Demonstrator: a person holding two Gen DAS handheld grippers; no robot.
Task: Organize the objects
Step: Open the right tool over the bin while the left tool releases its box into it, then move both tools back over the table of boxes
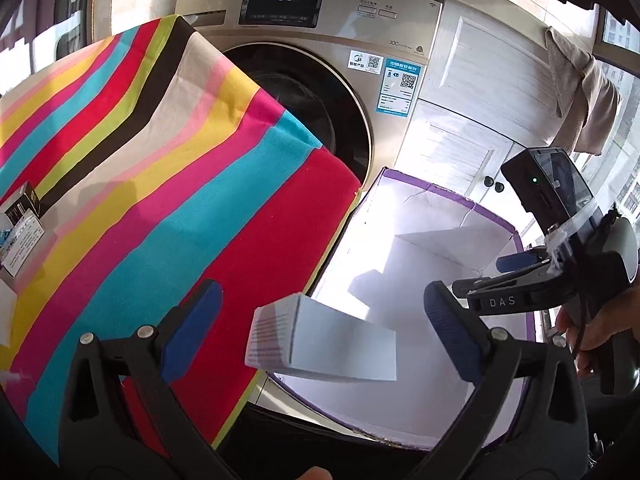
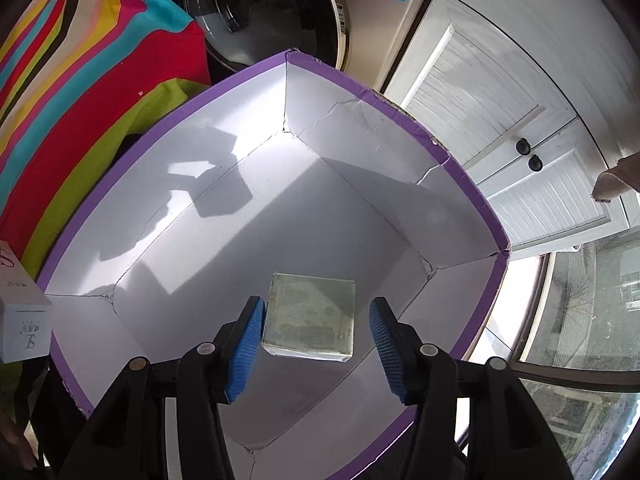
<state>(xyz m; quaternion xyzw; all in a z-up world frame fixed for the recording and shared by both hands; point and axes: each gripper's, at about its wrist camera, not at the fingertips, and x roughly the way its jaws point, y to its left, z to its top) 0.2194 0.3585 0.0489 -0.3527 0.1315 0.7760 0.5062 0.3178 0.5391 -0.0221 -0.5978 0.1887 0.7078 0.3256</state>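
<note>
Sorting is partly done, as we judge it. One small greenish packet (image 2: pixel 308 316) lies low inside the big white box (image 2: pixel 224 76) with the purple rim, between the fingers of our right gripper (image 2: pixel 316 338), which stands wide and holds nothing; its left pad looks just beside the packet, the right pad apart. A white carton (image 1: pixel 320 340) sits between the fingers of our left gripper (image 1: pixel 320 328), above the box edge. The left jaws are wide too, and no pad touches the carton, so whether it is falling or resting on something we cannot tell.

Still to move, we think: a few small boxes (image 1: pixel 20 232) on the striped cloth (image 1: pixel 160 160) at the far left.

For room, the big white box is wide and mostly bare, so there is much free floor inside. Its rim stands close to the cloth edge and to the washing machine (image 1: pixel 304 48). The two grippers are near each other over the box, so we must mind a bump.
</note>
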